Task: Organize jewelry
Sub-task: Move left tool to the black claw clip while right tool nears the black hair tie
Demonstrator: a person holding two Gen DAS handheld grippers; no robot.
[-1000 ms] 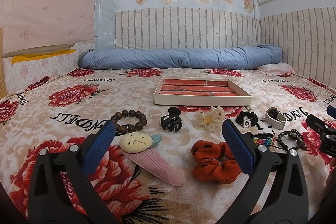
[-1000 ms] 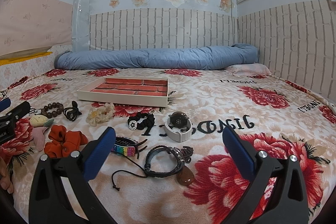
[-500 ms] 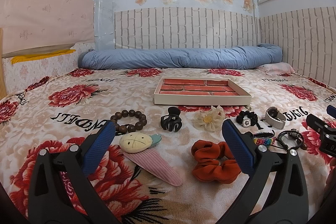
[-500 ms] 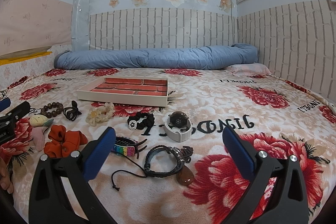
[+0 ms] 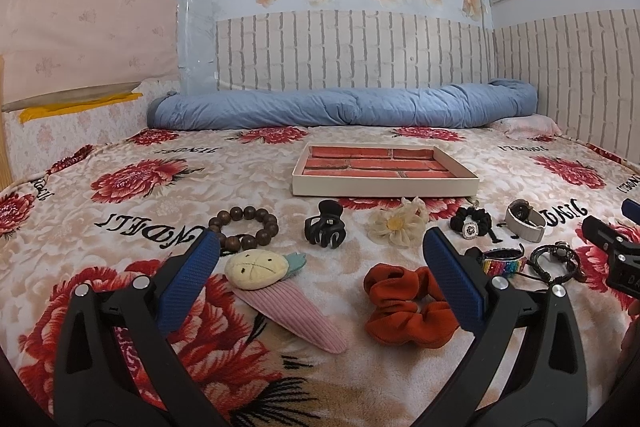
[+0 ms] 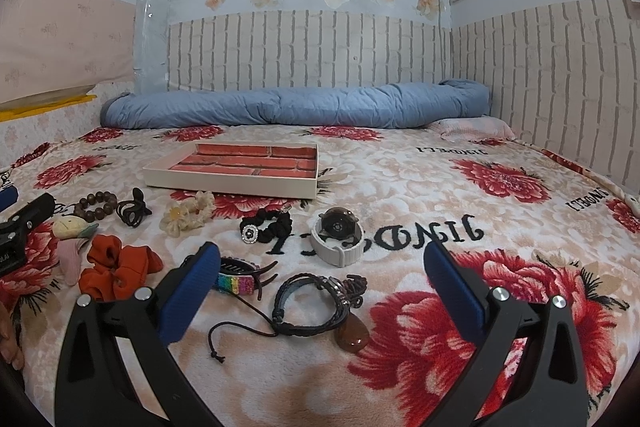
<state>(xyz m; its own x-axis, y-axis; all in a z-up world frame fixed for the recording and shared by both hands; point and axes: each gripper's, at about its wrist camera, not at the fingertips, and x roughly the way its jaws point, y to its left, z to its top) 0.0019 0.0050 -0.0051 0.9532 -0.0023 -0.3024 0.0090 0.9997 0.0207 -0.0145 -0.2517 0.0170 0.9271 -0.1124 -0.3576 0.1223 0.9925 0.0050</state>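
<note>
Right now you are holding both the left gripper [image 5: 320,259] and right gripper [image 6: 322,261] spread wide and empty, jewelry such as the bead bracelet [image 5: 244,227] lying just before the tray [image 5: 384,185].

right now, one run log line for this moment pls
phase: start | left gripper: open, empty | right gripper: open, empty | tray: empty | jewelry: all on blanket
</note>
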